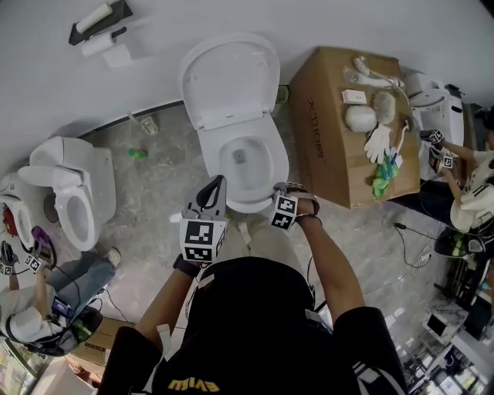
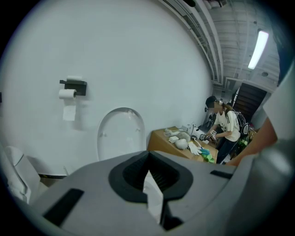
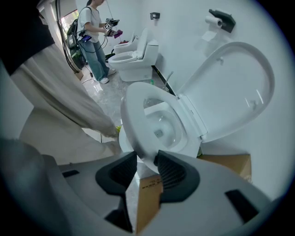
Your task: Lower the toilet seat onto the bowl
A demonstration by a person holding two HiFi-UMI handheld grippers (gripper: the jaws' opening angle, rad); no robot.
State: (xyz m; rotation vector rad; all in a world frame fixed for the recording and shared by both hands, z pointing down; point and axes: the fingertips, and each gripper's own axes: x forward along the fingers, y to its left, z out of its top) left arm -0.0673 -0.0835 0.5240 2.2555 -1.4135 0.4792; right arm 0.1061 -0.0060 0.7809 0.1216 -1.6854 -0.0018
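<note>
A white toilet stands against the wall with its lid [image 1: 229,77] up. The seat [image 1: 275,166] lies low over the bowl [image 1: 241,158]. My right gripper [image 1: 281,191] points down at the seat's front right edge. In the right gripper view my right gripper [image 3: 146,162] is shut on the rim of the seat [image 3: 131,120], which stands a little tilted above the bowl [image 3: 161,131]. My left gripper [image 1: 218,185] hovers by the bowl's front left, shut, holding nothing. Its view faces the lid [image 2: 120,133] and the wall.
A cardboard box [image 1: 340,131] with gloves and small items stands right of the toilet. A second toilet [image 1: 73,197] stands at the left, and a paper holder [image 1: 99,23] hangs on the wall. One person stands at each side. My legs are just in front of the bowl.
</note>
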